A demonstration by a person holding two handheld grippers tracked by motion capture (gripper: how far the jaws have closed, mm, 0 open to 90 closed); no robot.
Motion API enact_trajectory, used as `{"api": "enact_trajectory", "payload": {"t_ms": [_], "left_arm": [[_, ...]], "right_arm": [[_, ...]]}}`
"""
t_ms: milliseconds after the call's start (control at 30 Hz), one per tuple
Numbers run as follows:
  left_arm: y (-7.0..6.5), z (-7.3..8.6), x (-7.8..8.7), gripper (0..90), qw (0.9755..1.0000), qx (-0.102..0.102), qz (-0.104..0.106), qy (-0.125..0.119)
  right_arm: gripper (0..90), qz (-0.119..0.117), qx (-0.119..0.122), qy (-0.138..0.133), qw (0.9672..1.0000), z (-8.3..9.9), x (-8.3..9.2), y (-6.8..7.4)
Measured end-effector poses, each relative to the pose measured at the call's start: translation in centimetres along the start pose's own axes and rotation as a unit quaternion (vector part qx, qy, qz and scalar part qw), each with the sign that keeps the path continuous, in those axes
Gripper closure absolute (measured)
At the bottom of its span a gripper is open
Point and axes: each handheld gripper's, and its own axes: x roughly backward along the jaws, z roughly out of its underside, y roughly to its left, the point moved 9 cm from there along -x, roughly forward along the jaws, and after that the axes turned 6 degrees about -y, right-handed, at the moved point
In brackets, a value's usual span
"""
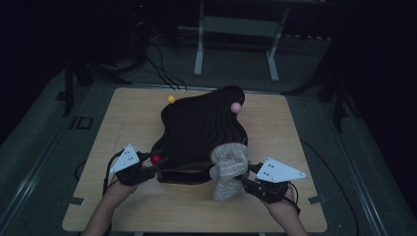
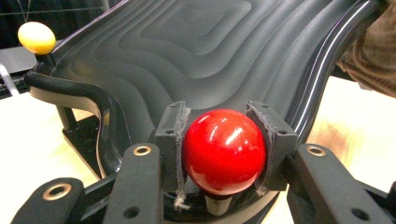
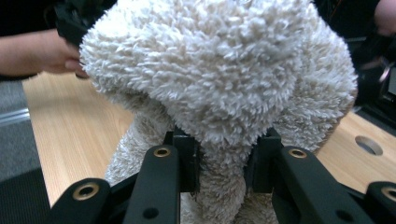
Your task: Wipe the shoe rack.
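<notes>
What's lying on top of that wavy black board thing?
A fluffy cream cloth drapes over the wavy black board's near corner, pinched by the right claw. Whatever sits under the cloth is covered. The rest of the ridged top looks bare.

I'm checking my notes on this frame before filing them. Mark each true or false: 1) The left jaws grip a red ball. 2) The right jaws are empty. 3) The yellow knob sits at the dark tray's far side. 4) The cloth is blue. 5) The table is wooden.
1) True: the left gripper is closed on the red ball.
2) False: the right gripper pinches a fluffy cloth.
3) True: yellow knob, dark tray.
4) False: it is cream white.
5) True: table.
</notes>
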Motion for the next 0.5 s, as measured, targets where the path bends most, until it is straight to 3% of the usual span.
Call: {"api": "enact_trajectory", "payload": {"t_ms": [200, 300, 367, 433, 500], "left_arm": [[0.1, 0.0, 0.0, 59.5, 1.0, 0.0, 0.002, -0.001], [0.1, 0.0, 0.0, 59.6, 1.0, 0.0, 0.001, -0.001], [0.1, 0.0, 0.0, 59.6, 1.0, 0.0, 0.002, -0.001], [0.1, 0.0, 0.0, 59.6, 1.0, -0.001, 0.002, 0.0], [0.0, 0.0, 0.0, 59.6, 1.0, 0.0, 0.003, 0.0]], "right_arm": [[70.2, -0.01, 0.003, 0.012, 0.9999, 0.7, -0.5, 0.6], [70.0, 0.014, 0.009, -0.014, 0.9998, -1.2, 0.4, -0.3], [70.1, 0.018, 0.008, -0.016, 0.9997, -1.3, 0.5, -0.5], [70.1, 0.002, 0.0, -0.006, 1.0, -0.4, -0.2, -0.1], [70.0, -0.014, 0.007, 0.015, 0.9998, 0.5, -0.9, 0.8]]}}
